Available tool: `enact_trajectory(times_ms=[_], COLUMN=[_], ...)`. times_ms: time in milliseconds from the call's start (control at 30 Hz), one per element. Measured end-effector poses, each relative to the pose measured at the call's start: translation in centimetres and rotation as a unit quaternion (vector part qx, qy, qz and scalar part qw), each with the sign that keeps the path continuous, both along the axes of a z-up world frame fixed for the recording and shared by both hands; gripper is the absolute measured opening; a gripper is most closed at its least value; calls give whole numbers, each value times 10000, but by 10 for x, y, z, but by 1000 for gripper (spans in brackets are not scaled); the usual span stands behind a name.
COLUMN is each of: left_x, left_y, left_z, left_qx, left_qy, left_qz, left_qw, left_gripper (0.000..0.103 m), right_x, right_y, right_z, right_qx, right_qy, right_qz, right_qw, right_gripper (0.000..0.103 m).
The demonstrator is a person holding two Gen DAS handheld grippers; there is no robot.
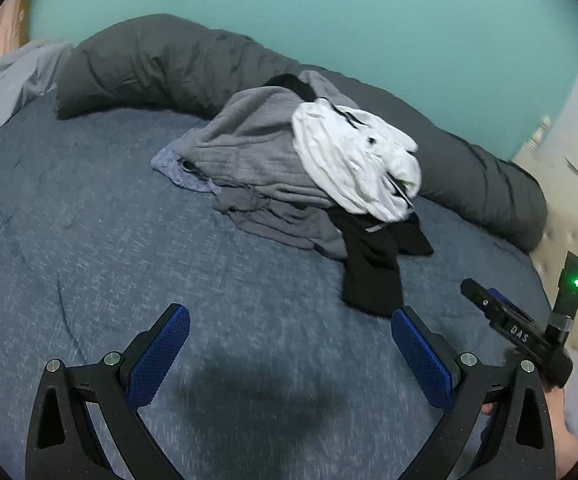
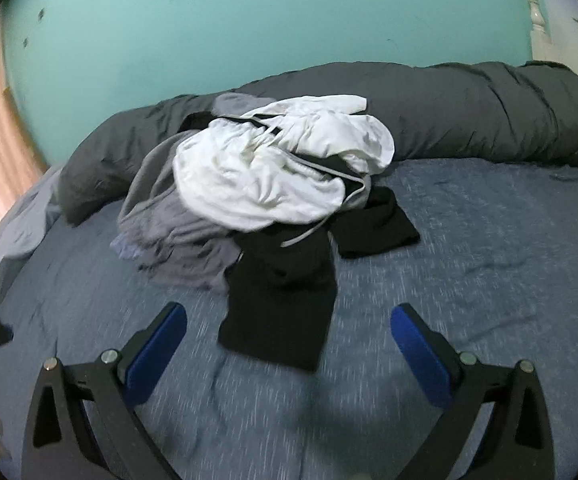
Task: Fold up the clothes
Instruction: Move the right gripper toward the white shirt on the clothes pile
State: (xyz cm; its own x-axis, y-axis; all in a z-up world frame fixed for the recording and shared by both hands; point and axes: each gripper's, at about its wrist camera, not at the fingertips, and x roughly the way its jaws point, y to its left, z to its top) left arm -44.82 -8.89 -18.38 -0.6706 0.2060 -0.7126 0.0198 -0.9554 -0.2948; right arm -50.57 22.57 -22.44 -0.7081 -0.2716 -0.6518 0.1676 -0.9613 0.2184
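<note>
On a blue bedspread, a heap of unfolded clothes lies toward the far side of the bed, just in front of a long dark grey rolled duvet that runs along the teal wall. At the top of the heap sits a crumpled white garment with dark trim and a drawstring, resting on a grey ribbed garment that spreads to the left. A black garment trails out from under the white one toward the cameras, its free end flat on the bedspread, and a bit of pale blue-lilac fabric pokes out at the heap's left edge.

Both tools hang above the bare bedspread, short of the heap and touching nothing. The left gripper has its blue-padded fingers spread wide with only bedding between them, a dark shadow on the cover below. The right gripper is likewise spread wide, its blue pads to either side of the black garment's near end but above and apart from it. In the left wrist view the right gripper's black body shows at the lower right with a green light lit, a hand gripping it from below. A cream tufted headboard stands at the right, and pale crumpled bedding lies at the far left.
</note>
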Motion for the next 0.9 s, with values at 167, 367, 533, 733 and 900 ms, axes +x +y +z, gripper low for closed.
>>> enact_trajectory(times_ms=[167, 367, 533, 733, 900], left_x=[-33, -64, -75, -78, -71], left_y=[-14, -26, -35, -42, -45], left_z=[-9, -26, -38, -52, -62], left_qx=[101, 165, 244, 269, 295], left_qy=[-133, -281, -315, -357, -364], left_qz=[127, 243, 225, 184, 39], left_qw=[9998, 9992, 9990, 9988, 9989], left_gripper=[103, 103, 103, 103, 103], right_x=[-52, -109, -144, -180, -196], right_y=[-19, -55, -79, -98, -106], right_z=[-12, -28, -45, -58, -65], right_qx=[172, 459, 679, 754, 703], right_qy=[-21, -181, -326, -311, -333], right_qz=[204, 443, 488, 679, 861], right_qw=[9996, 9978, 9960, 9944, 9932], right_gripper=[102, 89, 85, 62, 22])
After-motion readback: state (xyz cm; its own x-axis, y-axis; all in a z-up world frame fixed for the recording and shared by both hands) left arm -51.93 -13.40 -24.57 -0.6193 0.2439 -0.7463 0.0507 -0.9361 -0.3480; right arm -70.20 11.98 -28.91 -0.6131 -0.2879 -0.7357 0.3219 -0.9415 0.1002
